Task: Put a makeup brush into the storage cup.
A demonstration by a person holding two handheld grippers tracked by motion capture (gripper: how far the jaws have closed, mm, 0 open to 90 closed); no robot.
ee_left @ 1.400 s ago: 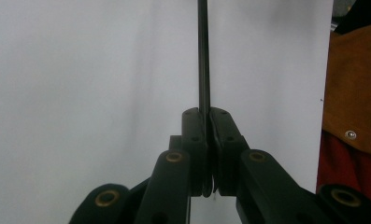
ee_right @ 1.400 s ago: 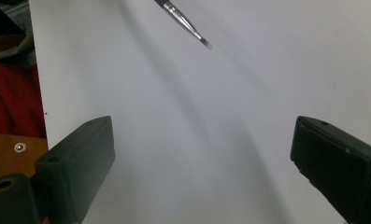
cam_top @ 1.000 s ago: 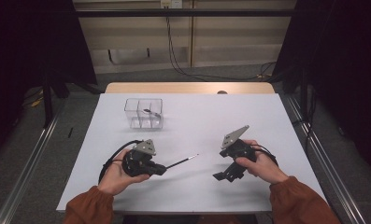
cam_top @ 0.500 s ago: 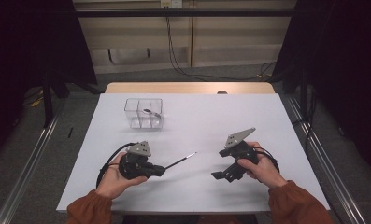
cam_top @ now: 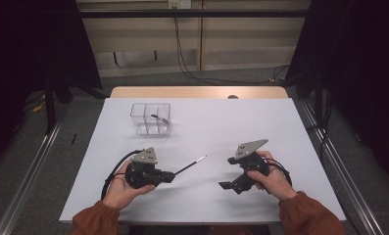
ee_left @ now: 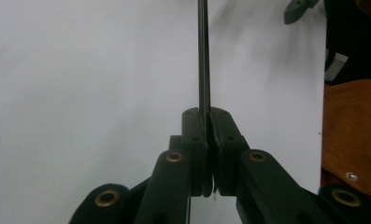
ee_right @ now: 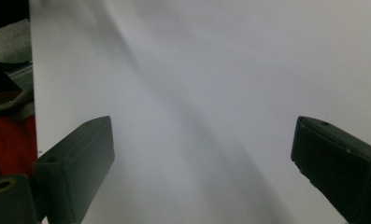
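On the white table point(cam_top: 280, 127), going left to right: my left gripper point(cam_top: 170, 175) is clamped on a thin dark rod point(cam_top: 189, 166) that points toward the middle; a clear divided box point(cam_top: 150, 119) stands farther back; my right gripper point(cam_top: 227, 185) rests with jaws wide apart, holding nothing. I can read no writing anywhere.

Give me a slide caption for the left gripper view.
Left gripper clamped on a thin dark rod above the white table.
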